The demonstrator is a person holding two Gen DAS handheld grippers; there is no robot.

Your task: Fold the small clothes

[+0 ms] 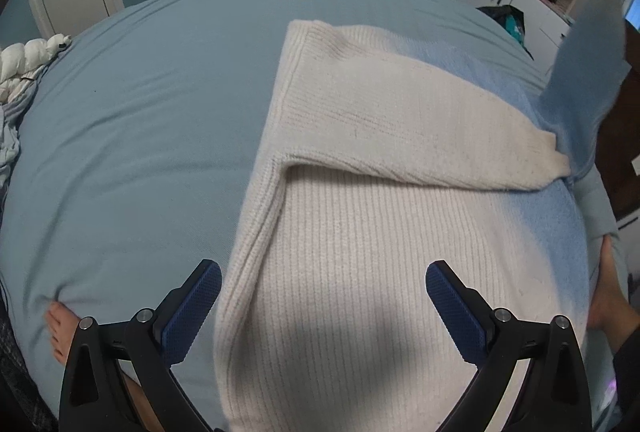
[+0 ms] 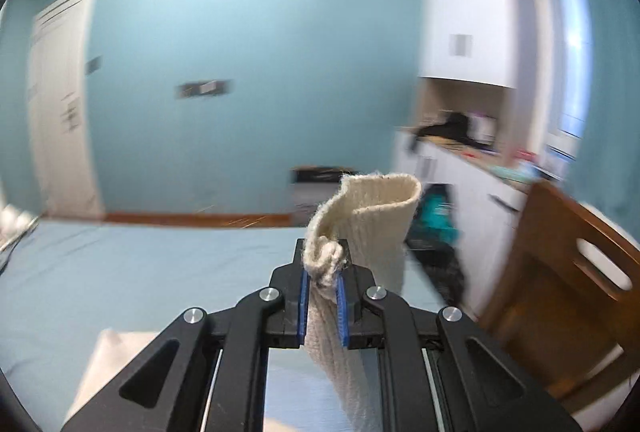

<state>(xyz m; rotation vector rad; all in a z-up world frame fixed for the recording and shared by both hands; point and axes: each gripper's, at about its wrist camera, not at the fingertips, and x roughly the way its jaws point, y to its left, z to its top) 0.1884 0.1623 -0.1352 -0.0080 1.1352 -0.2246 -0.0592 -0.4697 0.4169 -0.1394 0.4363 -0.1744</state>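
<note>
Blue bed: right tongs pinch sweater cuff.

One cream knit sweater is lying on one bed. One sleeve is lifting up. Two bare feet are showing. One wooden chair and one door are standing nearby.

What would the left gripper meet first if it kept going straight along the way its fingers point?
Most likely the cream knit sweater lying on the blue bedsheet: it fills the space between the open fingers of the left gripper. How near it lies is unclear through the fisheye.
</note>
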